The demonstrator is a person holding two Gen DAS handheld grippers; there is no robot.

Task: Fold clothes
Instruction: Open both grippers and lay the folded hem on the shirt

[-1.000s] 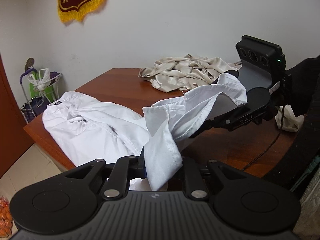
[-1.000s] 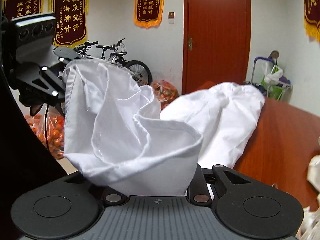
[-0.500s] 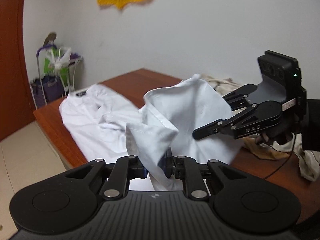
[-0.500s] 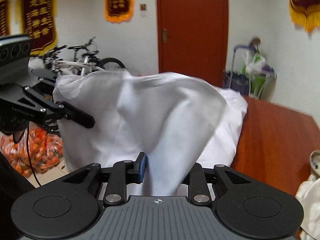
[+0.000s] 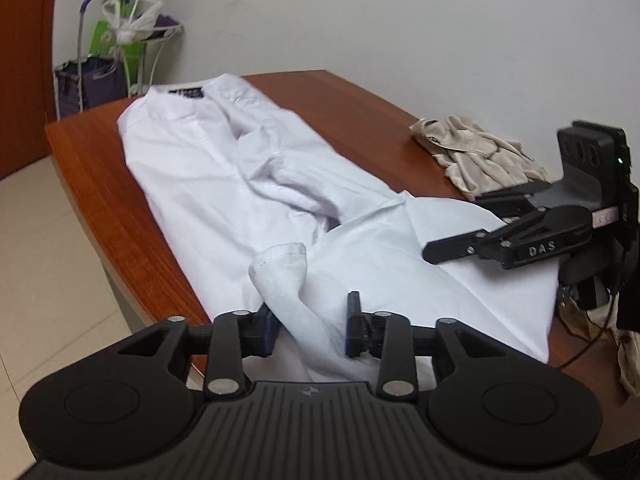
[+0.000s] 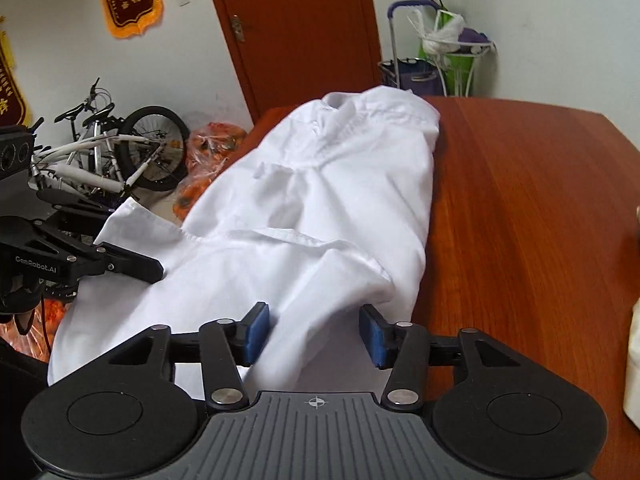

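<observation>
White shirt (image 5: 208,168) lies lengthwise on the wooden table (image 5: 360,112), collar far, hem near me. Thin, limp cotton, light and crease-prone; I judge hems and seams the best holds. My left gripper (image 5: 312,322) and right gripper (image 6: 314,334) have just been opening, cloth loose between parted jaws.

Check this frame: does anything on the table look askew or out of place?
The white shirt lies rumpled, its near hem bunched into a standing fold, its left side hanging over the table edge. A beige garment sits crumpled nearby.
</observation>
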